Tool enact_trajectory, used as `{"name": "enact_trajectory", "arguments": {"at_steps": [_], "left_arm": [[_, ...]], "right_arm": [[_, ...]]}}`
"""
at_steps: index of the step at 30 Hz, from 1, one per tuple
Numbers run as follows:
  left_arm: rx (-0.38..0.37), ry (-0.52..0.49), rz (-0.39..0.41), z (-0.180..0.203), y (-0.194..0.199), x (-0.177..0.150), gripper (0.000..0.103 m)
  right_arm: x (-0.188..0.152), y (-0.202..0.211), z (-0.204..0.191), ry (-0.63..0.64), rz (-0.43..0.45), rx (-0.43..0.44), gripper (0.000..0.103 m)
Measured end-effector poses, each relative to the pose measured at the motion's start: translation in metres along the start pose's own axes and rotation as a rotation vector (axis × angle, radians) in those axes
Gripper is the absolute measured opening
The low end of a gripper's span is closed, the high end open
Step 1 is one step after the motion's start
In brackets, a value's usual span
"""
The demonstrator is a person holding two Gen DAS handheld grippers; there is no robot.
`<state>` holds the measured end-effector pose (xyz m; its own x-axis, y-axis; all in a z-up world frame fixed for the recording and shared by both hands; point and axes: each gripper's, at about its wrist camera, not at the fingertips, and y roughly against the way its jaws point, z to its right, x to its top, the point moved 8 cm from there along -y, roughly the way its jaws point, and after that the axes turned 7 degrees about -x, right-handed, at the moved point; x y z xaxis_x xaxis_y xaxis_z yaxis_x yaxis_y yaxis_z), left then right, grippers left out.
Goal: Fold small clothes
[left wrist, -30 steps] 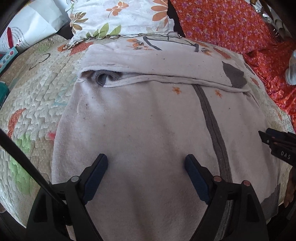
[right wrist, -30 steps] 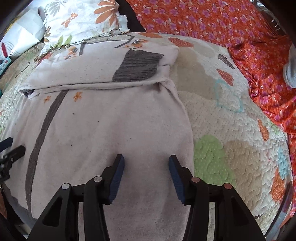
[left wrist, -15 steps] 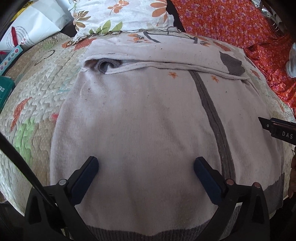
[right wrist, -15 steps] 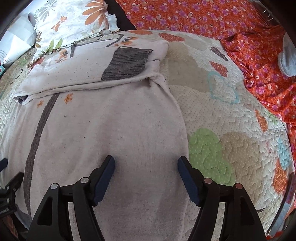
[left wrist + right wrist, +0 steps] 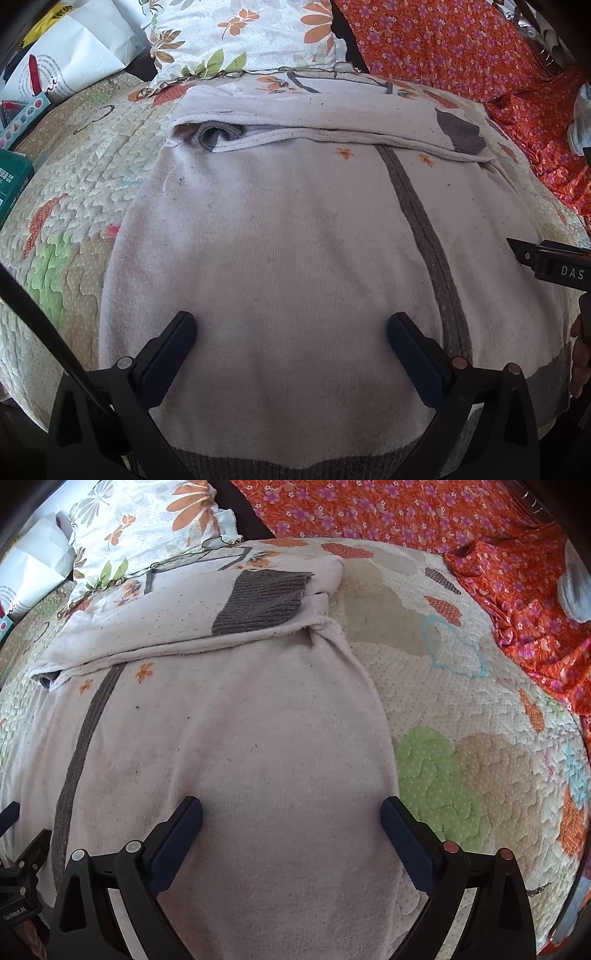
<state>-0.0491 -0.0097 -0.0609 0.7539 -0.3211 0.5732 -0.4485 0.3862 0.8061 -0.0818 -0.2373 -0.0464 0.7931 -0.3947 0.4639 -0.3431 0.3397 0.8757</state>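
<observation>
A pale pink sweater [image 5: 295, 236] with a grey stripe [image 5: 421, 229] and grey cuff [image 5: 258, 602] lies flat on the quilted bed cover [image 5: 461, 716], its sleeves folded across the top. My left gripper [image 5: 291, 332] hovers over the sweater's lower left part, jaws wide, nothing between the pads. My right gripper [image 5: 291, 818] hangs over the lower right part near the sweater's side edge; its jaws are opening, with only flat cloth below them. The right gripper's tip [image 5: 546, 258] shows at the right edge of the left wrist view. The grey hem [image 5: 295, 467] lies nearest me.
A floral pillow [image 5: 240, 33] sits at the head of the bed. An orange flowered cloth [image 5: 498, 554] lies to the right. A white paper bag [image 5: 74, 55] and a green box [image 5: 11, 177] lie at the far left. A person's hand [image 5: 580, 354] holds the right gripper.
Both grippers have opened wider, the right one most. The left gripper has drawn back toward the hem, so the grey hem band now shows. The sweater has stayed flat.
</observation>
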Motion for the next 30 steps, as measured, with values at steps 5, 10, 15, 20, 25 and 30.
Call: {"name": "enact_trajectory", "arguments": {"at_steps": [5, 10, 15, 20, 25, 30], "left_arm": [[0.001, -0.007, 0.005, -0.0004, 0.0005, -0.0005, 0.103], [0.0, -0.008, 0.007, 0.0001, 0.0007, -0.0007, 0.103], [0.004, -0.011, 0.023, 0.0011, 0.0013, -0.001, 0.103], [0.005, -0.011, 0.024, 0.0013, 0.0015, -0.0012, 0.103], [0.005, -0.011, 0.026, 0.0013, 0.0017, -0.0009, 0.103], [0.005, -0.012, 0.029, 0.0016, 0.0026, -0.0007, 0.103]], "right_arm": [[-0.0004, -0.0011, -0.0026, -0.002, 0.01, -0.016, 0.102], [-0.0011, -0.0009, -0.0023, -0.017, 0.012, -0.02, 0.102], [-0.0022, -0.0002, -0.002, -0.032, 0.017, -0.028, 0.102], [-0.0023, 0.0004, -0.0023, -0.054, 0.02, -0.025, 0.102], [-0.0027, 0.0009, -0.0028, -0.06, 0.03, -0.032, 0.102], [-0.0027, 0.0009, -0.0031, -0.058, 0.033, -0.035, 0.102]]}}
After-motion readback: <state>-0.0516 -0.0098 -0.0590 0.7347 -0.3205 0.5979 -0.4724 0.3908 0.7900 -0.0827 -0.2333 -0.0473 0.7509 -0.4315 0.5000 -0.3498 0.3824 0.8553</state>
